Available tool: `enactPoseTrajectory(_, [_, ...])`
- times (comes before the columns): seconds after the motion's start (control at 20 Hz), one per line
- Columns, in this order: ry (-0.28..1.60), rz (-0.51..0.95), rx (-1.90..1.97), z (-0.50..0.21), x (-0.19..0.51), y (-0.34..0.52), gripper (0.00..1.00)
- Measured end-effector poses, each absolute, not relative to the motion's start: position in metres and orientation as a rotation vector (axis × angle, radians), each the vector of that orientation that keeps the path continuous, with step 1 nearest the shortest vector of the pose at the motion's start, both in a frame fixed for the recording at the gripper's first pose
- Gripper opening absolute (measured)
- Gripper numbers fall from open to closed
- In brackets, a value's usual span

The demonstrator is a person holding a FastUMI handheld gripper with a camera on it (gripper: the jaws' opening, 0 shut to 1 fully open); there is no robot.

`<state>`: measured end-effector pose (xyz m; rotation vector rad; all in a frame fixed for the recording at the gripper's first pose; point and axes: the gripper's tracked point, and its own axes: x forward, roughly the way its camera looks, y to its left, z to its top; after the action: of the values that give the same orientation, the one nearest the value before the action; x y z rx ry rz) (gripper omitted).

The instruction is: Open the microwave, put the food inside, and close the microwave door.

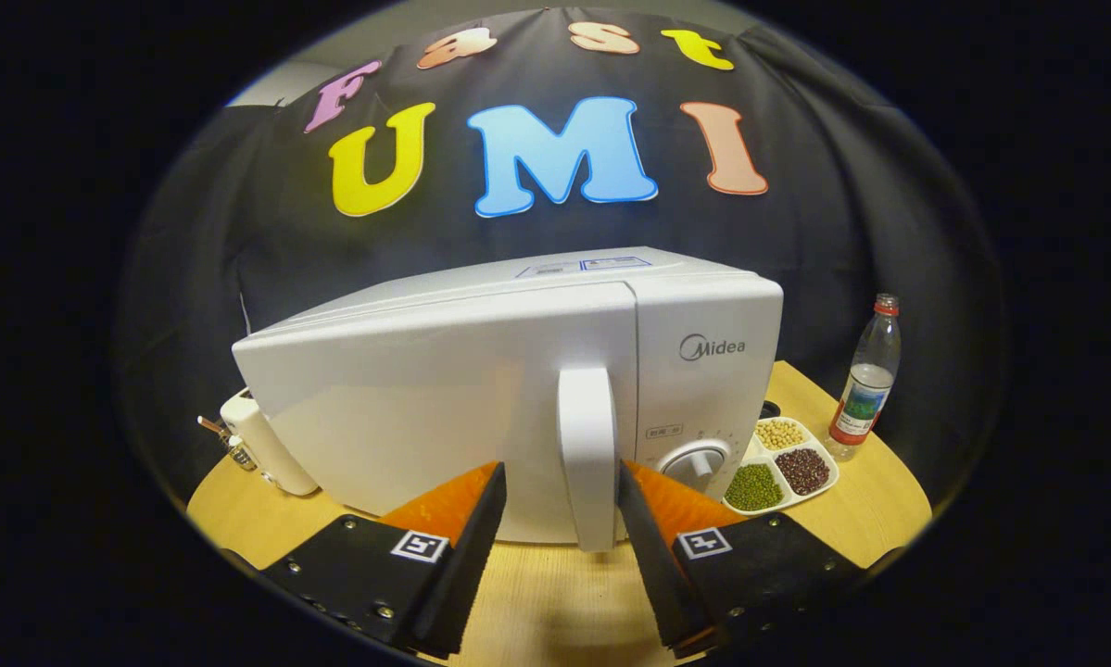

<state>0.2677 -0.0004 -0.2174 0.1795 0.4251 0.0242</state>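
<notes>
Brand: you can read "Midea" with its round logo on the microwave (pixel 518 389), on the control panel (pixel 708 371) at 1 o'clock from the door handle (pixel 587 454).
Panel marks: small print above the dial (pixel 697 460) is too small for you to read.
Top sticker: the blue-edged label (pixel 585 267) on the microwave's top is unreadable.
Bottle label: the bottle (pixel 865 380) at 3 o'clock has an illegible label.
Finger tags: square coded markers sit on the gripper (pixel 561 477); its fingers stand apart, one either side of the handle.

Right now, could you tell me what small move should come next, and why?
Probably close the claw on the door handle: the microwave door looks shut, and the handle stands upright between the open fingers, neither clearly touching it.
</notes>
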Motion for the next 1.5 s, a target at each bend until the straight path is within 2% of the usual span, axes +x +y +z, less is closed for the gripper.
enactPoseTrajectory(0.1, [0.461, 0.013, 0.219, -0.227, 0.268, 0.000, 0.69])
enactPoseTrajectory(0.2, [0.463, -0.017, 0.159, -0.234, 0.270, -0.009, 0.69])
enactPoseTrajectory(0.25, [0.454, -0.030, 0.118, -0.230, 0.266, -0.016, 0.60])
enactPoseTrajectory(0.3, [0.448, -0.021, 0.103, -0.229, 0.267, -0.012, 0.32])
enactPoseTrajectory(0.35, [0.449, -0.011, 0.097, -0.232, 0.268, -0.013, 0.29])
enactPoseTrajectory(0.85, [0.452, 0.029, 0.095, -0.231, 0.264, -0.012, 0.29])
enactPoseTrajectory(0.9, [0.444, 0.027, 0.069, -0.229, 0.263, -0.011, 0.18])
enactPoseTrajectory(0.95, [0.440, 0.020, 0.047, -0.228, 0.264, -0.010, 0.18])
enactPoseTrajectory(1.0, [0.449, 0.028, 0.031, -0.229, 0.264, -0.010, 0.09])
enactPoseTrajectory(1.5, [0.507, 0.125, -0.007, -0.225, 0.163, 0.030, 0.10])
